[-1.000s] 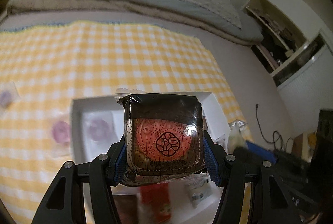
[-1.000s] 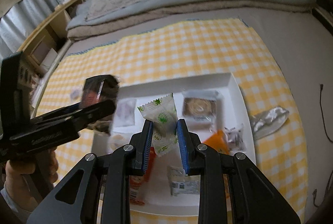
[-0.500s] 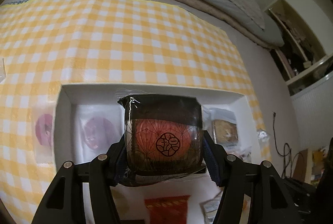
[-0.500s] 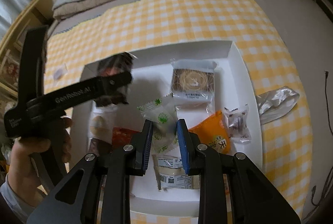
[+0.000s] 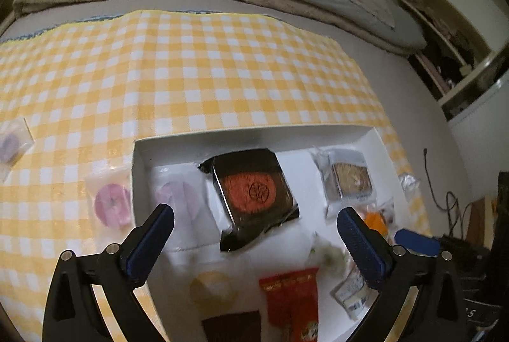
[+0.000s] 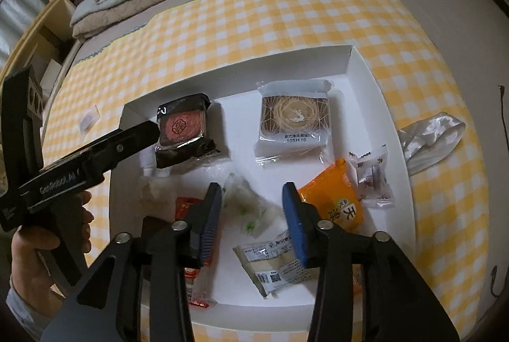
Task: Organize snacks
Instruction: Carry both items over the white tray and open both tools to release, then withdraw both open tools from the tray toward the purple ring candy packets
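Observation:
A white tray (image 5: 254, 132) (image 6: 366, 68) lies on the yellow checked cloth and holds several snacks. My left gripper (image 5: 254, 221) is open above the tray; the dark packet with a red cake (image 5: 254, 195) (image 6: 183, 129) lies below it in the tray's far left part. My right gripper (image 6: 251, 202) is open; the blurred white packet with green leaves (image 6: 251, 202) (image 5: 327, 253) lies between its fingers on the tray floor. The left gripper's finger (image 6: 121, 145) shows in the right wrist view beside the dark packet.
In the tray: a white packet with a brown cake (image 6: 294, 119), an orange packet (image 6: 337, 199), a small wrapped sweet (image 6: 372, 173), a red packet (image 5: 292, 294), a barcode packet (image 6: 273, 262). Pink round sweets (image 5: 111, 205) and a crumpled wrapper (image 6: 429, 135) lie on the cloth.
Both grippers have opened. The dark red-cake packet dropped from the left gripper into the tray. The green-leaf packet left the right gripper and lies in the tray.

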`<state>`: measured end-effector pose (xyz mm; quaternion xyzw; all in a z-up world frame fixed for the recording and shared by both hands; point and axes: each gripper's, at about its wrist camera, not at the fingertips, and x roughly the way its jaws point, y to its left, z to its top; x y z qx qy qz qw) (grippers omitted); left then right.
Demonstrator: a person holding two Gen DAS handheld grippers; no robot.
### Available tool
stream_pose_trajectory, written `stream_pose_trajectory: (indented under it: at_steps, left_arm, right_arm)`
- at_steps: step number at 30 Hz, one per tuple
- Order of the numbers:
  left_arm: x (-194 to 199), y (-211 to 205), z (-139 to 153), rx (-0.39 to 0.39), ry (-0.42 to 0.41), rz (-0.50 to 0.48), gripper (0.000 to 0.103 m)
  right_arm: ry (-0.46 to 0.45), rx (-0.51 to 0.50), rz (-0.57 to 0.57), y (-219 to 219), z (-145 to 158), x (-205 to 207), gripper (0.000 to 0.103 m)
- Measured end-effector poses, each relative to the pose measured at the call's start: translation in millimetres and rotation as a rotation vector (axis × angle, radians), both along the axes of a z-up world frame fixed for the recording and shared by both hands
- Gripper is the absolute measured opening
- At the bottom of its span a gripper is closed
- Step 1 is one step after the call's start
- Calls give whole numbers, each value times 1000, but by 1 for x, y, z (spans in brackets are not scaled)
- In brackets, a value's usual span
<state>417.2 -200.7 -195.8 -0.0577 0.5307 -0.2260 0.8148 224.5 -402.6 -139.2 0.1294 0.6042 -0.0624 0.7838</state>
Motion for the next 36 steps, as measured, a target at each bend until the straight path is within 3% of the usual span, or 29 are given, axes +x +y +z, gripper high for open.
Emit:
stream_pose_trajectory:
  at_steps: [4, 9, 12, 36]
  left_arm:
    - [-15, 2, 12, 23, -15, -20, 103]
    - [-31, 6, 24, 42, -30, -29, 103]
    - [-41, 12, 34, 52, -37, -33, 103]
    - [-115, 82, 105, 95, -126, -41, 103]
  right_arm:
    - [-3, -25, 23, 7, 4, -7, 63]
    - [-28, -67, 28, 9, 13, -17, 93]
    - [-50, -87, 16, 6, 20, -24, 103]
    - [-196, -189, 4, 27, 69, -58, 103]
